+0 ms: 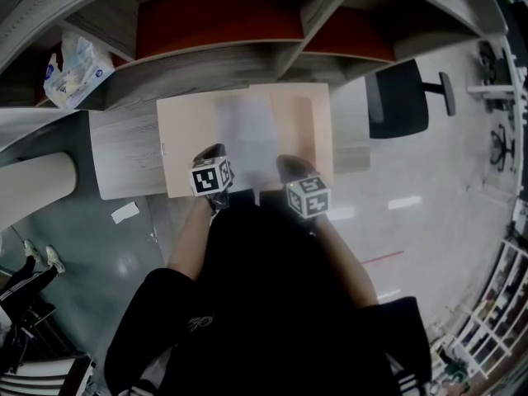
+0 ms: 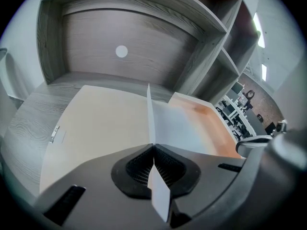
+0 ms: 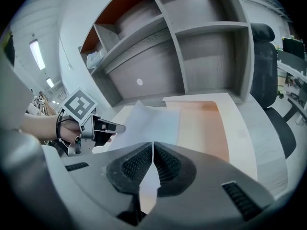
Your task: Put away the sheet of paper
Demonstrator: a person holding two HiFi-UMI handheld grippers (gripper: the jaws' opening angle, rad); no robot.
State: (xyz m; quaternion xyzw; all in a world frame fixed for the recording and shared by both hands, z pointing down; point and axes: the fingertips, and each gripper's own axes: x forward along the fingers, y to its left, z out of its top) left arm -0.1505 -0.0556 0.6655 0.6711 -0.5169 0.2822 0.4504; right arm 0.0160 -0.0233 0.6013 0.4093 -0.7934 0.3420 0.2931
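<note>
Because the paper [image 1: 246,126] is so thin and light, it should bend and flop at any small pull. It could crease or tear if the two hands tug apart. It is white and smooth, and it sits over a flat tan folder [image 1: 186,139] that lies open on the grey wood surface [image 1: 124,159]. Its near edge is lifted, and its far end is low by the folder, but I cannot tell if it touches. The left gripper [image 1: 211,155] has its fingers [image 2: 136,169] shut tight on the near left edge of the paper. The right gripper [image 1: 290,170] has its fingers [image 3: 168,164] shut tight on the near right edge. The fingers are black and bumpy inside, which should help them hold such a slick sheet. Two holds on the near edge look like a good way to keep it flat, since one corner hold would likely let it droop. The paper humps up a little by the left hold. The folder looks stiffer, like card, pale on its left half and more orange on its right. Behind it stand grey wood shelves [image 1: 206,64] with red-brown backs, and a crinkly plastic bag [image 1: 74,68] sits on one at the far left.
</note>
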